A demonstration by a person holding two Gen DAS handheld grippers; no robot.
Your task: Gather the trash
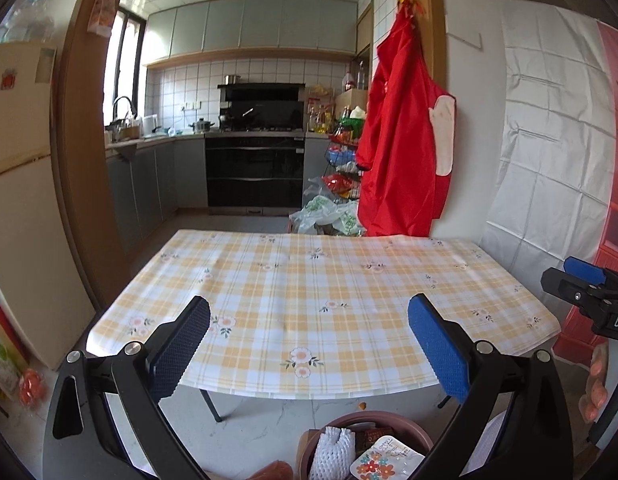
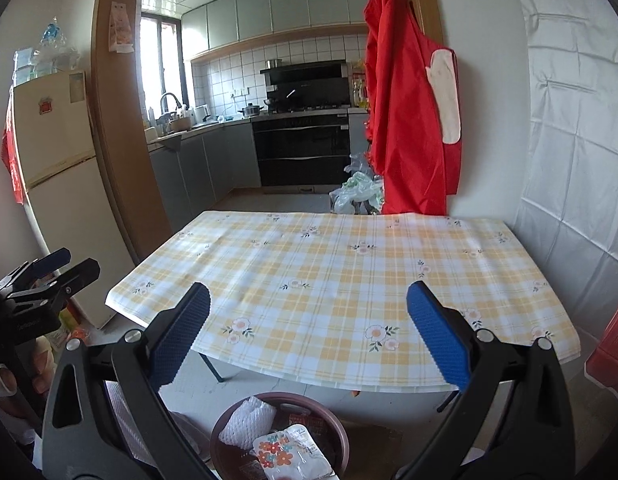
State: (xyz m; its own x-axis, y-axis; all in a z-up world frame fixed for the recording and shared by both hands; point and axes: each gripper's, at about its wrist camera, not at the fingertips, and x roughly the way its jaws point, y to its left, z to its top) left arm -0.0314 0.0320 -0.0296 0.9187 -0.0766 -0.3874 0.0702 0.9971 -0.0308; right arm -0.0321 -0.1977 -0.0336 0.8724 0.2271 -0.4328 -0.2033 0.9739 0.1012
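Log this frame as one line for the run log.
left gripper: open, empty | right gripper: open, empty | tablecloth: no trash visible | bin: holds foam net, flowered packet

There were two black two-finger grippers with blue textured pads, the left gripper and the right gripper, each with two pads spread wide apart. One table under a yellow-and-white checked floral cloth stood ahead, and below its near edge sat one round reddish-brown plastic bin. Inside it at least three pieces showed: one white foam fruit net, one flower-printed white wrapper and one dark brown packet
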